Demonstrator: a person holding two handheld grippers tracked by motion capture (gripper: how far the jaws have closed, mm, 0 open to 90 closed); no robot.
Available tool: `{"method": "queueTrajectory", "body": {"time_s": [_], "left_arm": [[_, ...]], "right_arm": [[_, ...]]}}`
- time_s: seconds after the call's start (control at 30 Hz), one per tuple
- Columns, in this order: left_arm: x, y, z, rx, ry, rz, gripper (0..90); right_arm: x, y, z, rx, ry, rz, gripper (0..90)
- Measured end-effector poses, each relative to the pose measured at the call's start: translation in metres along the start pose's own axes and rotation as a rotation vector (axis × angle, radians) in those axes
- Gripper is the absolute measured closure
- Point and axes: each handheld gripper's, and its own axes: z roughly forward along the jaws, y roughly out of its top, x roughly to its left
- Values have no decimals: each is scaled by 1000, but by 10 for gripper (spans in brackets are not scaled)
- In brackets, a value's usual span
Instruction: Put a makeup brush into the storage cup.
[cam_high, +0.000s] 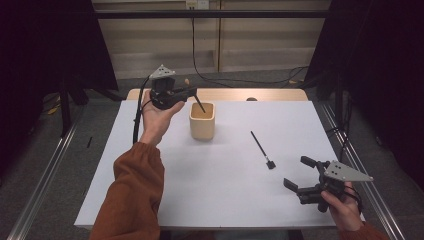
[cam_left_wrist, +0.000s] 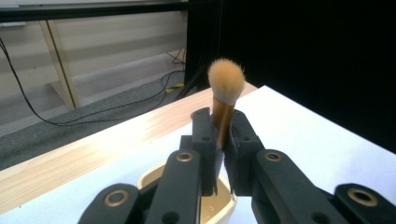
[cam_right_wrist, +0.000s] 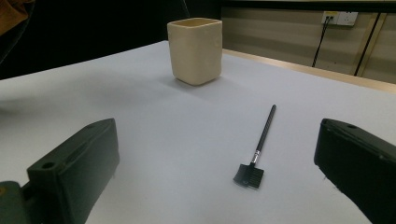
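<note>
Working over the surface: cup mid-back, left gripper jaws clamped on makeup brush, handle over cup. Next: lower, release. Right gripper jaws wide, empty, near small brush.

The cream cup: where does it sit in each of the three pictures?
High view: the cream cup stands left of centre on the white table.
Left gripper view: its rim peeks out at the bottom, behind the black tongs.
Right gripper view: top centre.
Shared landmark: the table's wooden far edge.
</note>
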Motion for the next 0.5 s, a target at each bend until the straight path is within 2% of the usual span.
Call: {"method": "queueTrajectory", "body": {"time_s": [0.3,0.5], "left_arm": [[3,-8,11,17,6,-6,839],[8,-18,17,52,14,-13,839]], "right_arm": [[0,0,-1,-2,-6,0,0],[0,0,0,1,-6,2,0]]}}
